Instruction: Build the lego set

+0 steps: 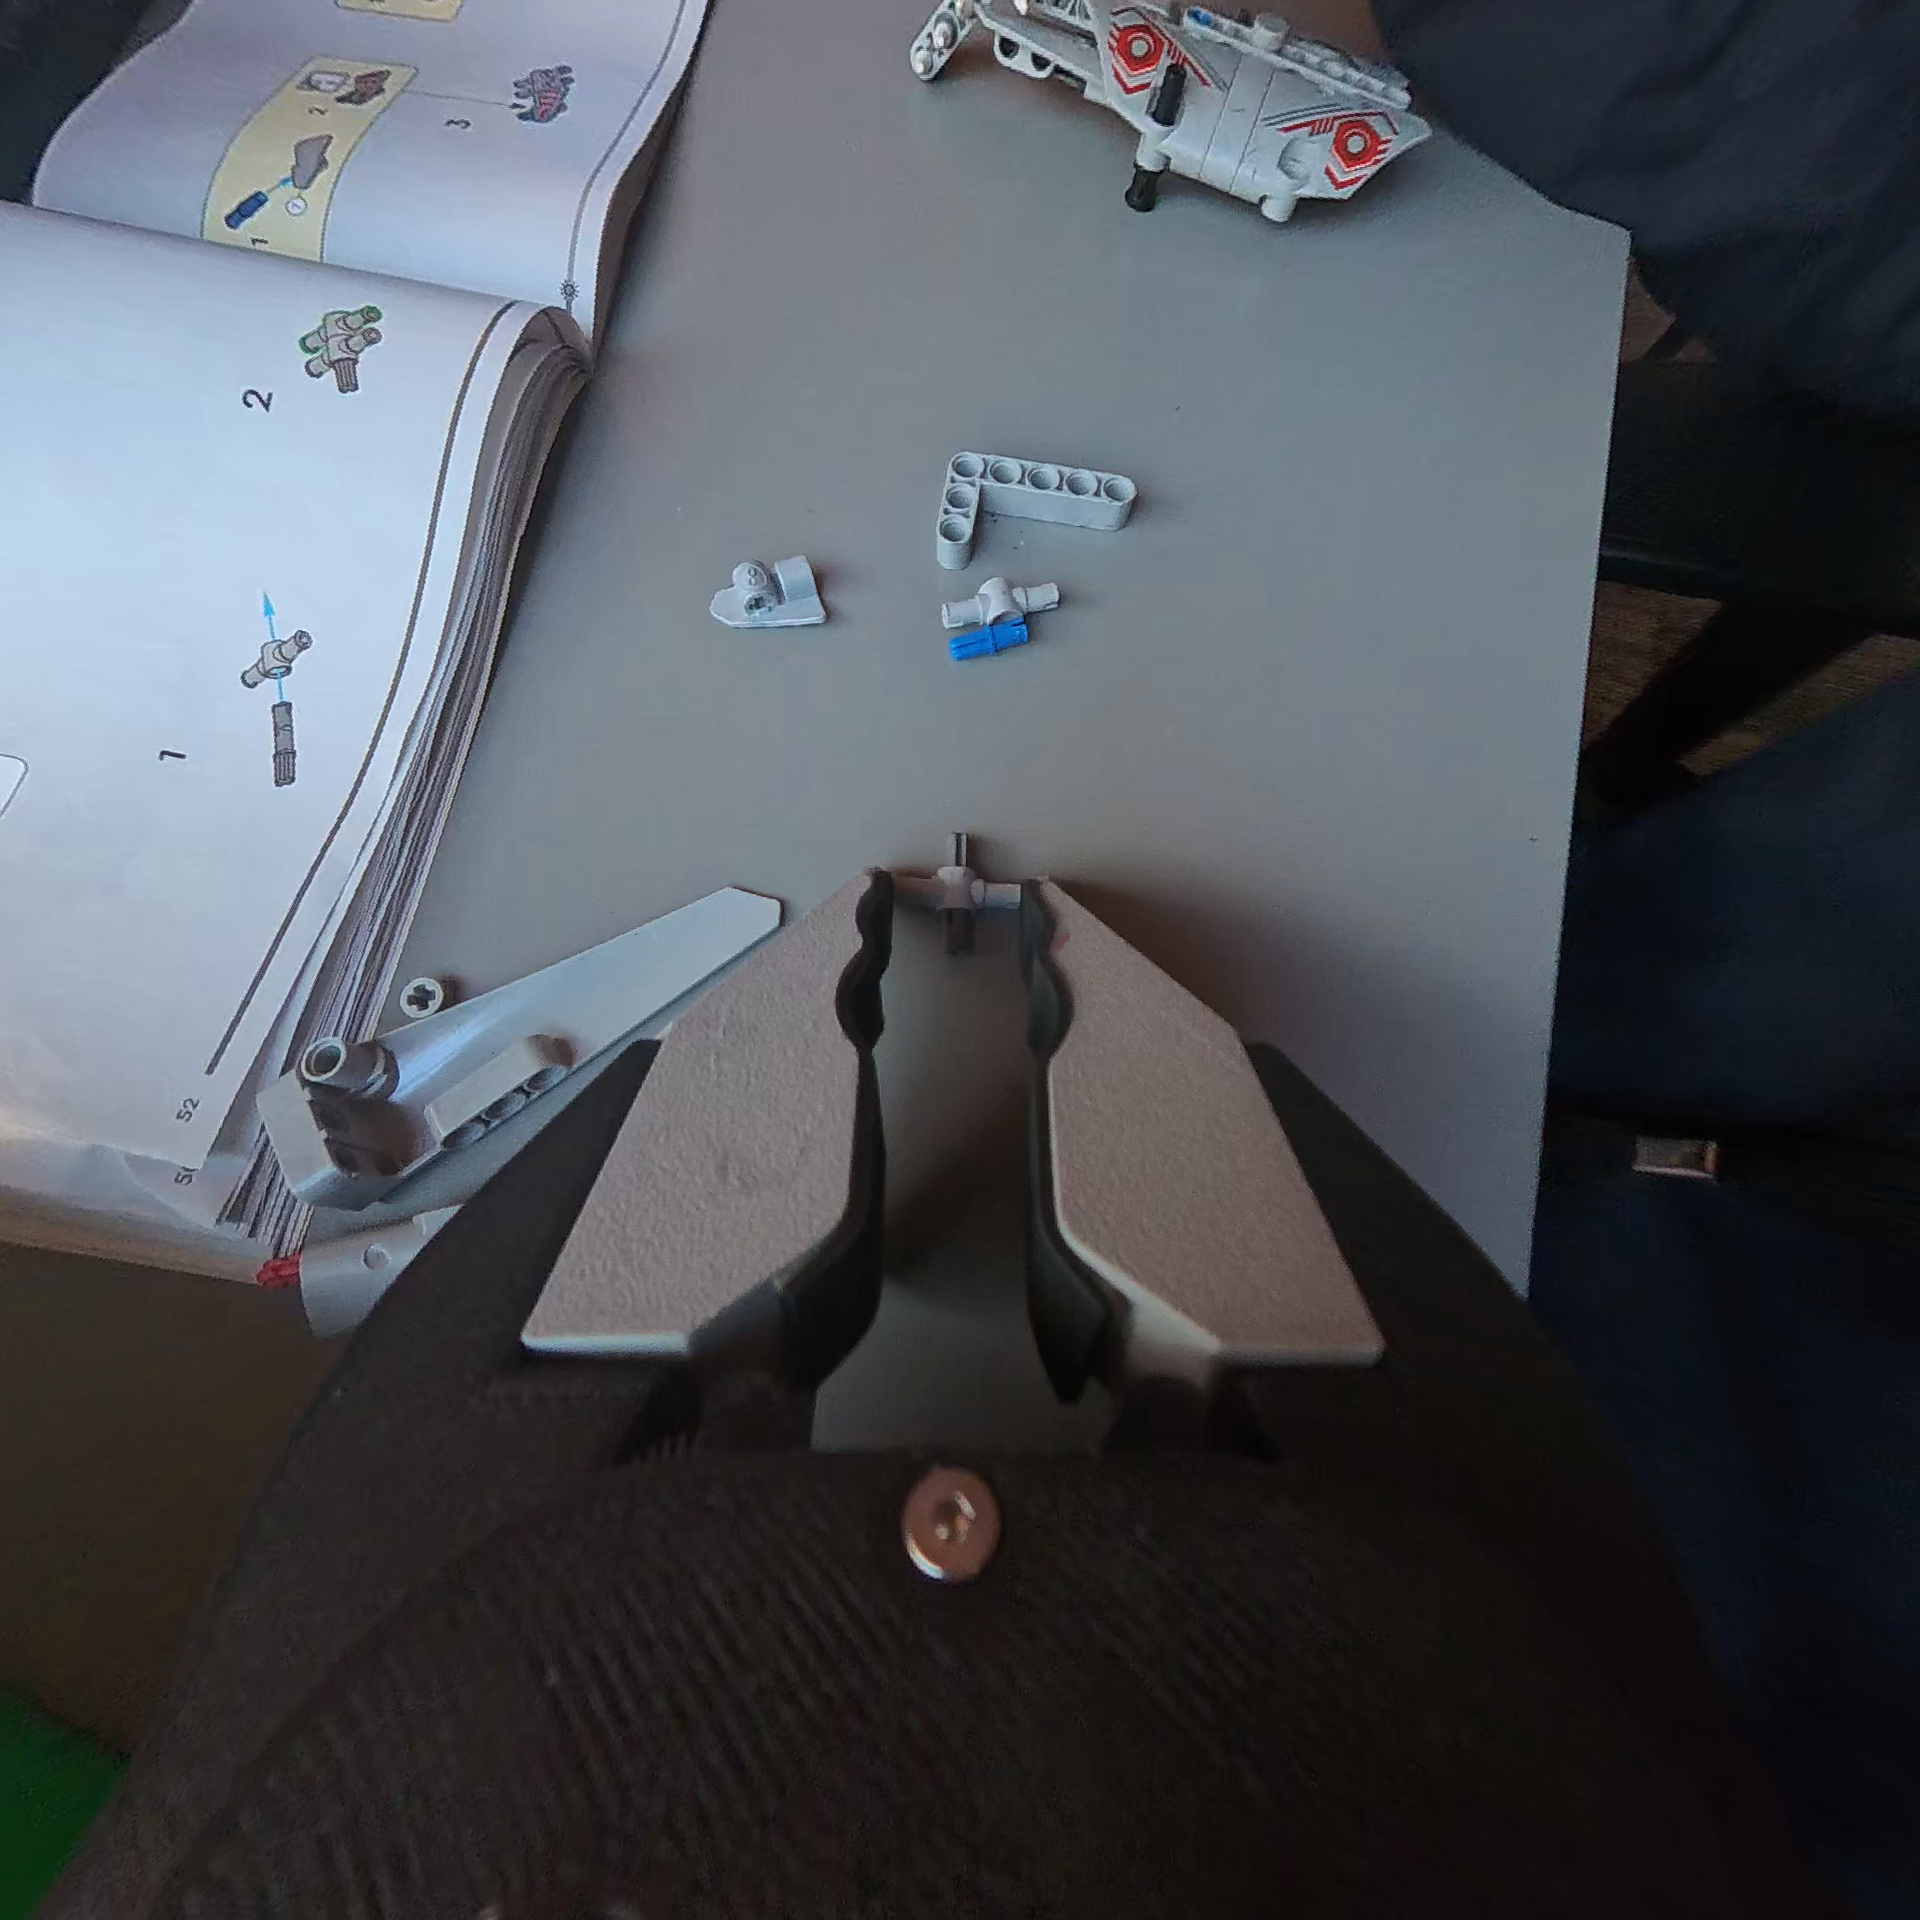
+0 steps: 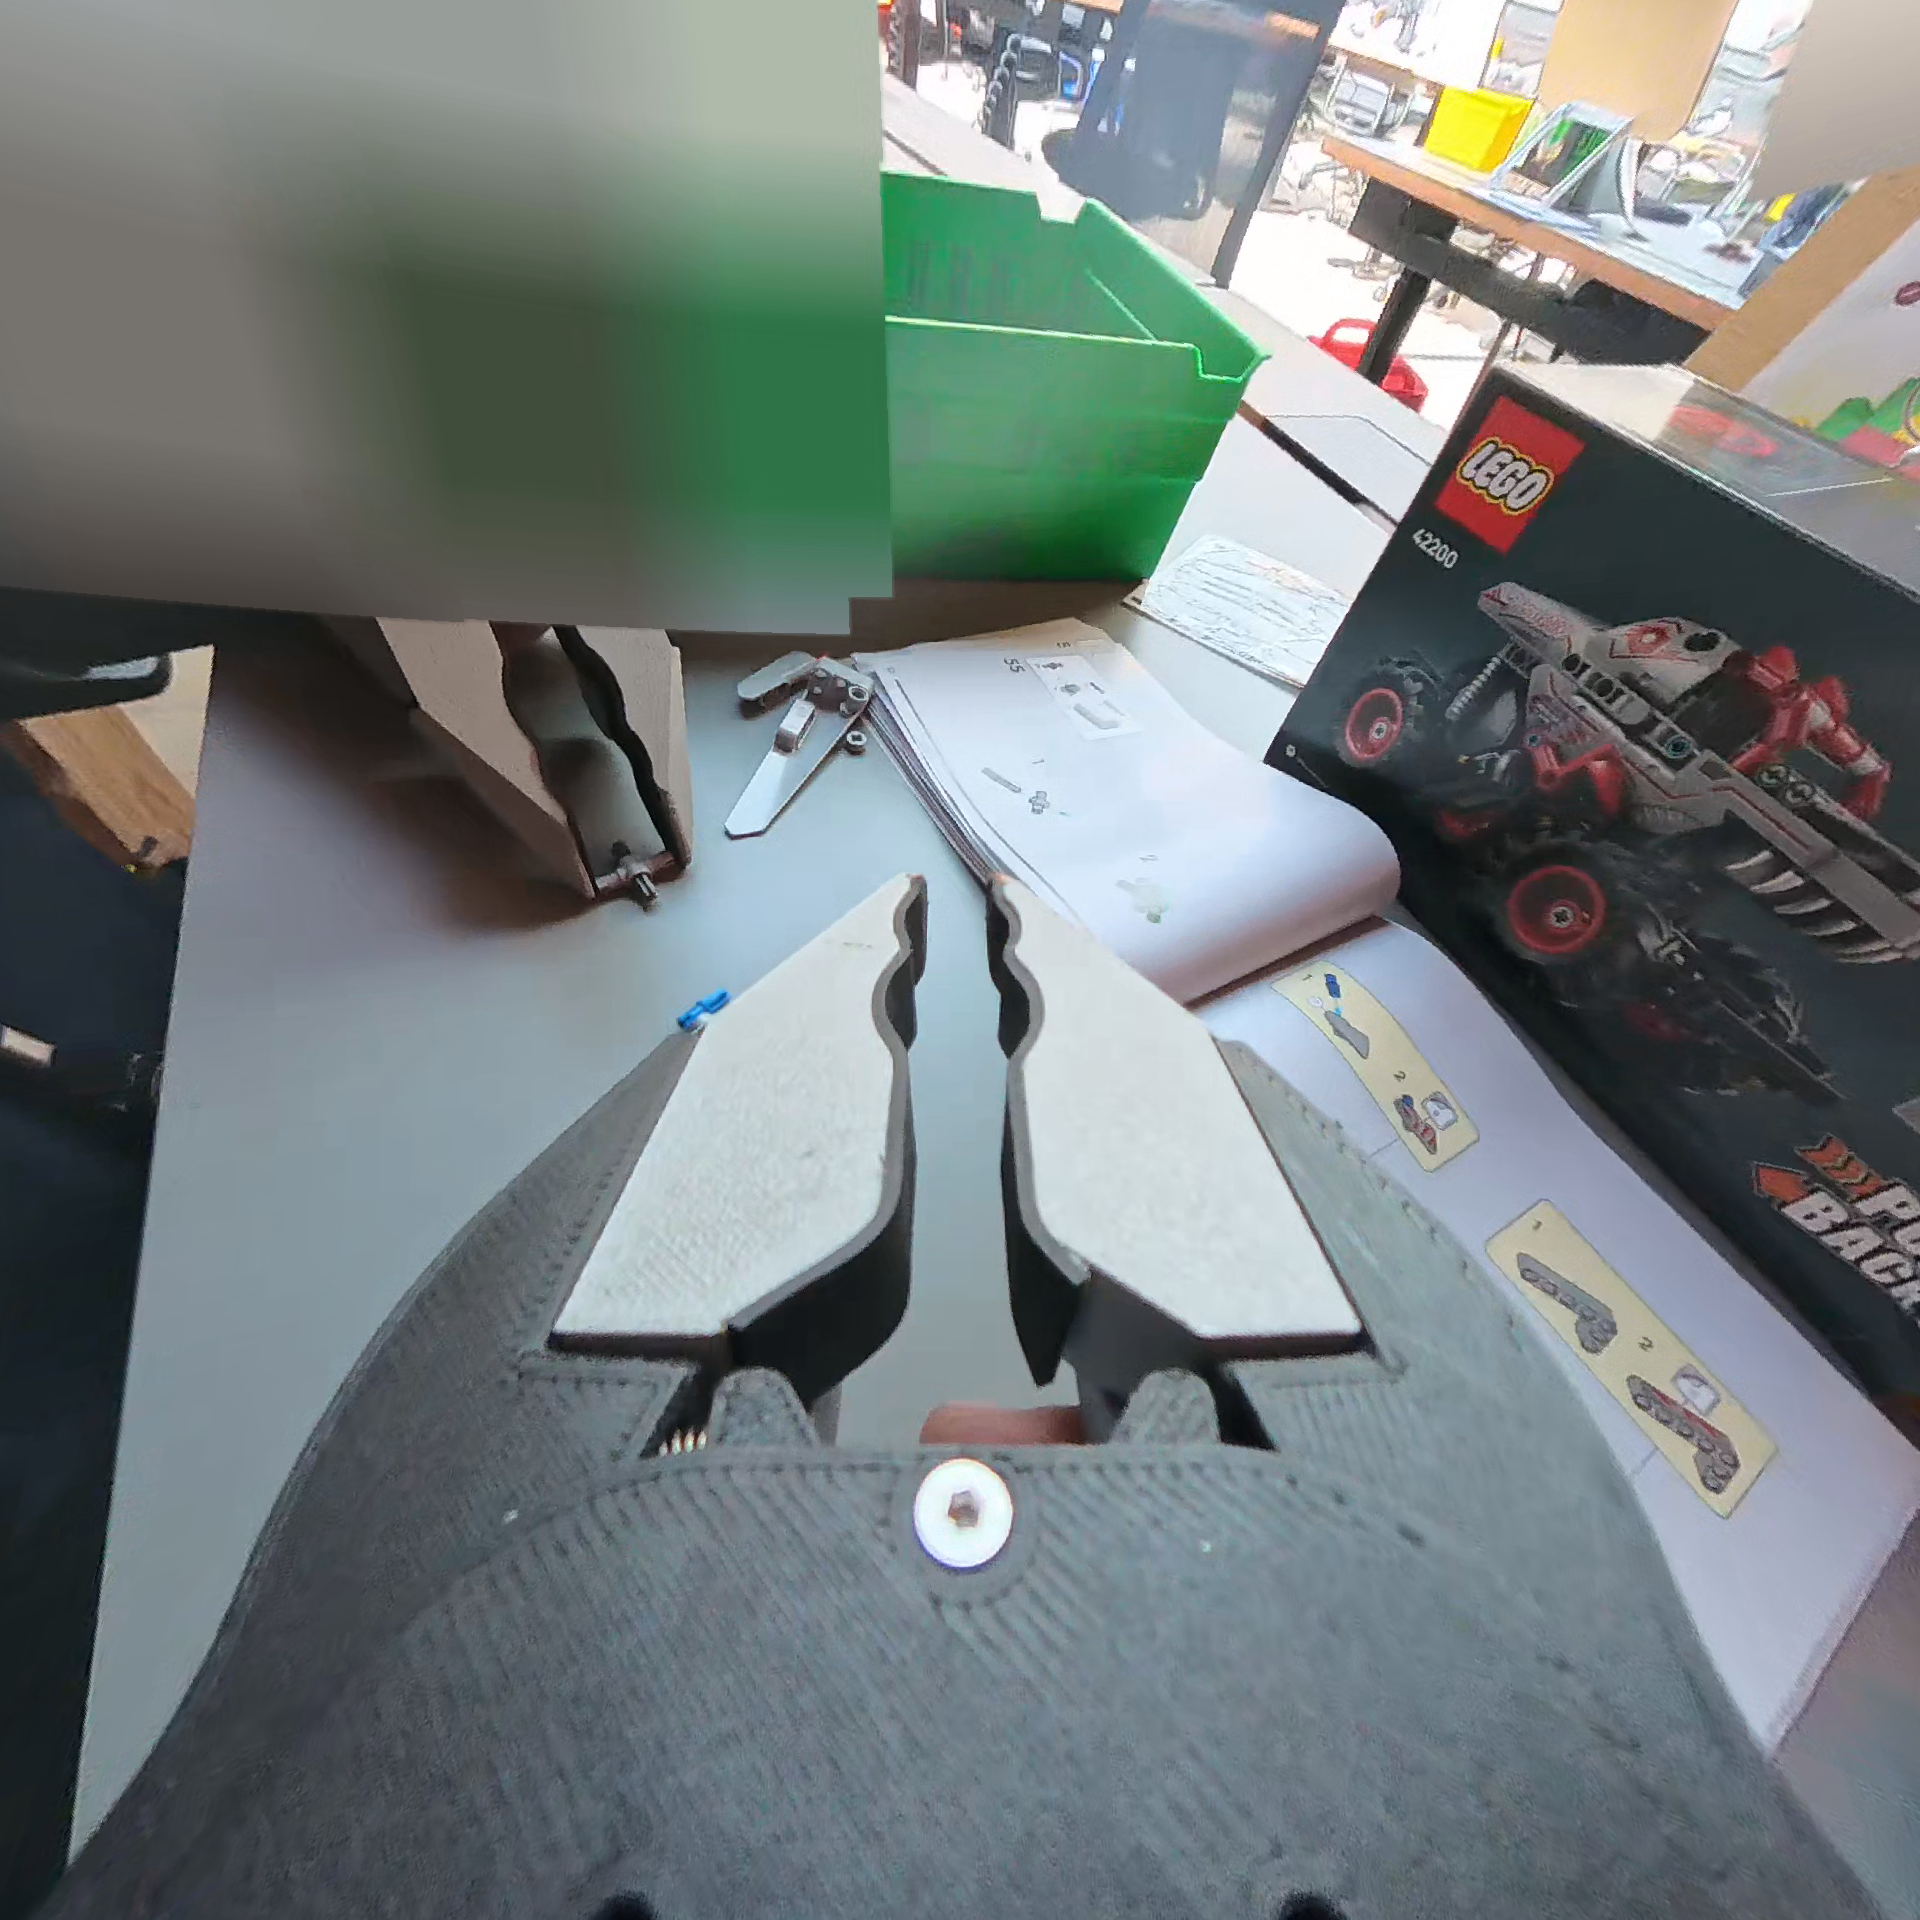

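Pinching a small grey connector with a dark axle (image 1: 957, 891) at its fingertips, the left gripper (image 1: 958, 896) is hovering over the grey table (image 1: 1351, 727).
The right gripper (image 2: 956, 896) is hanging empty, fingers slightly parted, beside the printed instruction booklet (image 2: 1143, 831) and the branded set box (image 2: 1662, 748).

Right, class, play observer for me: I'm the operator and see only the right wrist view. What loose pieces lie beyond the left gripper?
Observer: An L-shaped grey beam lies on the table, ahead of the left gripper and the small grey connector it grips.
Operator: Anything beside it?
Observer: A small grey wedge piece, to the beam's left.
Operator: And the built part?
Observer: A grey body section with red stickers sits at the table's far edge.
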